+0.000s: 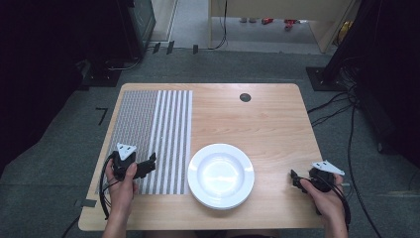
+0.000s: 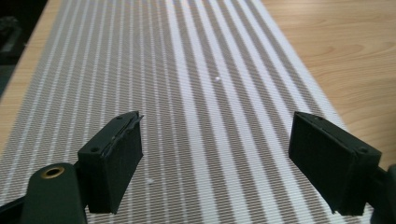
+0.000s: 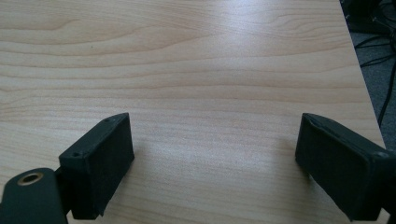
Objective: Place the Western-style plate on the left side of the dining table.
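Note:
A white plate (image 1: 221, 174) sits near the front middle of the wooden table (image 1: 257, 124). A grey-and-white striped placemat (image 1: 148, 124) covers the table's left part. My left gripper (image 1: 150, 163) hovers over the mat's front end, left of the plate. In the left gripper view the left gripper (image 2: 215, 126) is open, with only the mat (image 2: 187, 70) between its jaws. My right gripper (image 1: 295, 178) rests at the table's front right, to the right of the plate. The right gripper (image 3: 215, 126) is open over bare wood (image 3: 187, 56).
A dark round cable hole (image 1: 245, 97) sits near the table's far edge. Two tiny white specks (image 2: 216, 79) lie on the mat. Cables (image 1: 346, 114) run across the floor to the right, and dark equipment stands at both sides.

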`<state>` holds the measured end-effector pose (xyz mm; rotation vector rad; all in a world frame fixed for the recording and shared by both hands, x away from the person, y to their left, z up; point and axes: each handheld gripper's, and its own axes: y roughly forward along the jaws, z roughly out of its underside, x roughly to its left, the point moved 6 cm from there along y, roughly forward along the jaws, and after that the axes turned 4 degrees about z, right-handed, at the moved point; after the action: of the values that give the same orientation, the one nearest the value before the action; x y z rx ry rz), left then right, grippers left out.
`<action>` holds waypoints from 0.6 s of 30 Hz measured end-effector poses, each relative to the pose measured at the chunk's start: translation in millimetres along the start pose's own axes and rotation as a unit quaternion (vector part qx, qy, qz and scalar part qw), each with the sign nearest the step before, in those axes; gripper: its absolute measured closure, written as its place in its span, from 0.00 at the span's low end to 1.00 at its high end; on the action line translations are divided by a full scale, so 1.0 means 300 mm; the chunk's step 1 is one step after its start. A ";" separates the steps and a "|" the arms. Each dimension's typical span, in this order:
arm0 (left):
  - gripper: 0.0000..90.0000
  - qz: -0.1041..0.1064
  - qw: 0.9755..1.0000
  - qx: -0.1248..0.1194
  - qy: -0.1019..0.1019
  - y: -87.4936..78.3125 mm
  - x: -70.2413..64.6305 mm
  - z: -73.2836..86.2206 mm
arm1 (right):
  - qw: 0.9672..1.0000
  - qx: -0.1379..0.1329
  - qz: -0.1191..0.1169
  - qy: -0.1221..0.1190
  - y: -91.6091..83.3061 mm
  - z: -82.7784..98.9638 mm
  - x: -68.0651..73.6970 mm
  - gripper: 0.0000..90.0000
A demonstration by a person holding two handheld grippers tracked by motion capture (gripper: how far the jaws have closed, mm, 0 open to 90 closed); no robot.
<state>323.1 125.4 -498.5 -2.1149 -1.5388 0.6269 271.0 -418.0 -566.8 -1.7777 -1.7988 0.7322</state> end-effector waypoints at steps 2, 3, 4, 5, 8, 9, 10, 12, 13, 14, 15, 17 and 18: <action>0.20 0.008 1.000 0.001 0.002 0.006 -0.016 0.005 | 1.000 0.000 0.000 0.000 0.000 0.000 0.000 0.12; 0.20 0.016 1.000 0.002 0.003 0.011 -0.030 0.010 | 1.000 -0.001 0.000 0.000 0.000 0.000 0.000 0.12; 0.20 0.021 1.000 0.000 0.001 0.012 -0.038 0.011 | 1.000 -0.001 0.000 0.001 0.000 -0.001 0.000 0.12; 0.20 0.021 1.000 0.000 0.001 0.012 -0.038 0.011 | 1.000 -0.001 0.000 0.001 0.000 -0.001 0.000 0.12; 0.20 0.040 0.999 -0.004 -0.008 0.010 -0.060 0.010 | 1.000 0.000 0.001 0.001 0.000 0.000 0.000 0.12; 0.20 0.050 0.999 -0.006 -0.009 0.007 -0.075 0.010 | 1.000 0.000 0.001 0.001 0.000 -0.001 0.000 0.12; 0.20 0.050 0.999 -0.006 -0.009 0.007 -0.075 0.010 | 1.000 0.000 0.001 0.001 0.000 -0.001 0.000 0.12; 0.20 0.055 0.998 -0.005 -0.004 0.009 -0.092 0.014 | 1.000 0.000 0.003 0.003 0.001 -0.001 0.000 0.12; 0.20 0.059 0.998 -0.004 -0.006 0.011 -0.099 0.016 | 1.000 0.000 0.004 0.003 0.002 -0.002 0.000 0.12; 0.20 0.063 0.998 -0.002 -0.006 0.012 -0.105 0.018 | 1.000 0.000 0.006 0.005 0.002 -0.002 0.000 0.12; 0.20 0.063 0.998 -0.002 -0.006 0.012 -0.105 0.018 | 1.000 0.000 0.006 0.005 0.002 -0.002 0.000 0.12; 0.20 0.067 0.998 -0.001 -0.007 0.016 -0.115 0.021 | 1.000 0.002 0.010 0.009 0.002 -0.004 0.002 0.12; 0.20 0.074 0.997 -0.001 -0.011 0.018 -0.128 0.022 | 1.000 0.007 0.016 0.017 0.000 -0.006 0.005 0.15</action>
<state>312.7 87.8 -503.2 -2.2452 -1.4039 0.7014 272.3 -416.6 -565.5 -1.8019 -1.7426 0.7209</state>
